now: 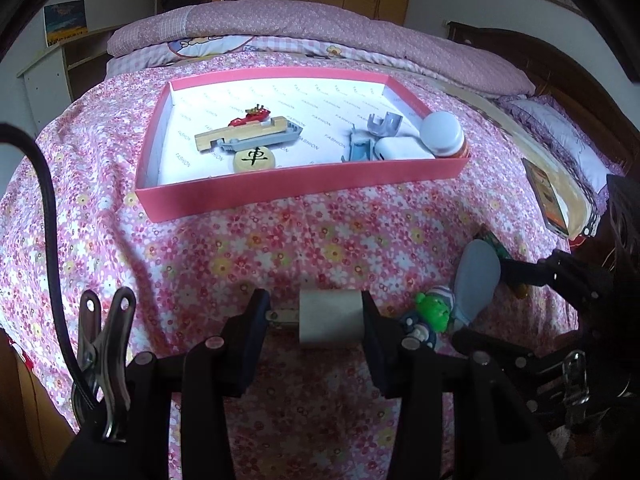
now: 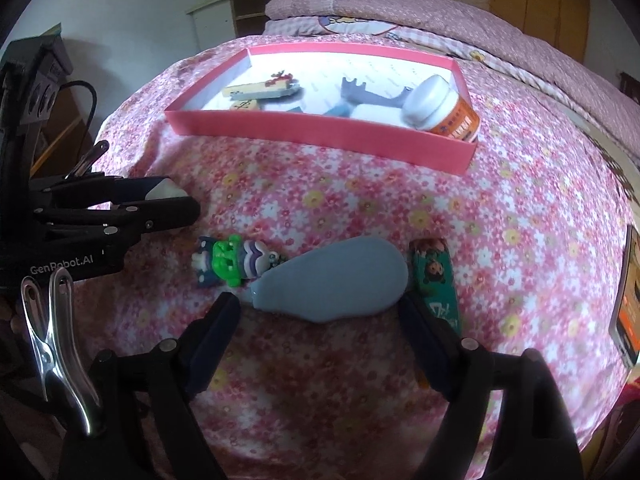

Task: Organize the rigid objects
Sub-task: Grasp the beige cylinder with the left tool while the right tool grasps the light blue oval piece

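The left gripper (image 1: 316, 316) is closed on a small white cylinder (image 1: 330, 316). One flat end presses on the right finger and a metal tab at the other end reaches the left finger, probably because gripping it across its ends stops it rolling out on the way to the pink box (image 1: 304, 184), which lies well ahead of the fingertips. The right gripper (image 2: 320, 312) stands wide open with the grey-blue oval piece (image 2: 340, 280) between its fingers, neither pad pressing on it, so I judge it is being lined up across the long axis for the next pick. The green toy figure (image 2: 232, 262) lies just beyond the left finger and the green printed board (image 2: 436, 276) beside the right one.
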{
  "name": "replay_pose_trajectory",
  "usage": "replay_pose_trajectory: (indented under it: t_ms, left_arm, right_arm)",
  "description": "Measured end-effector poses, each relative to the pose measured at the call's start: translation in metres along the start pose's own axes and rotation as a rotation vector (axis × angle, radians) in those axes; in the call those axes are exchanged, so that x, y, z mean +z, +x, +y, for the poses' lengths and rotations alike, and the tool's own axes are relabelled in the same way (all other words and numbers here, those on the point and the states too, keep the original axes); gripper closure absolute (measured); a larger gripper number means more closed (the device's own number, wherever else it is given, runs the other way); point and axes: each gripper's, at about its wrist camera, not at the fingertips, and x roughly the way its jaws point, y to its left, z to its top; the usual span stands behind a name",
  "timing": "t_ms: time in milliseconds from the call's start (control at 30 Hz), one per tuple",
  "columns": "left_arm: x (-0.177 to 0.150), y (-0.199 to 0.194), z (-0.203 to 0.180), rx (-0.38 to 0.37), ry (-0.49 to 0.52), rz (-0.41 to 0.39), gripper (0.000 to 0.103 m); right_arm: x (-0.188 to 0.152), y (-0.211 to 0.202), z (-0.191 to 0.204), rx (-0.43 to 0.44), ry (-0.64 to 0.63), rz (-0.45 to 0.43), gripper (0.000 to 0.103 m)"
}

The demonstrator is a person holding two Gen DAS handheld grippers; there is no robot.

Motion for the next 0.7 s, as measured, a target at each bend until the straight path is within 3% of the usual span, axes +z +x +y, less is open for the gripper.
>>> replay_pose_trajectory:
  t_ms: [300,400,700]
  left_arm:
    - [-0.001,0.003,0.001,0.002,-0.005,0.006,0.057]
    - [-0.001,0.003,0.0,0.004,0.0,0.006,0.057]
    - [-0.001,0.003,0.001,0.003,-0.004,0.008,0.057]
  right_arm:
    - [-0.001,0.001,0.011,0.0,-0.124,-0.012,0.017]
    - [0.003,0.006,0.008,-0.005,-0.121,-0.012,0.012]
    - [0.007,0.01,0.004,0.008,-0.111,-0.011,0.011]
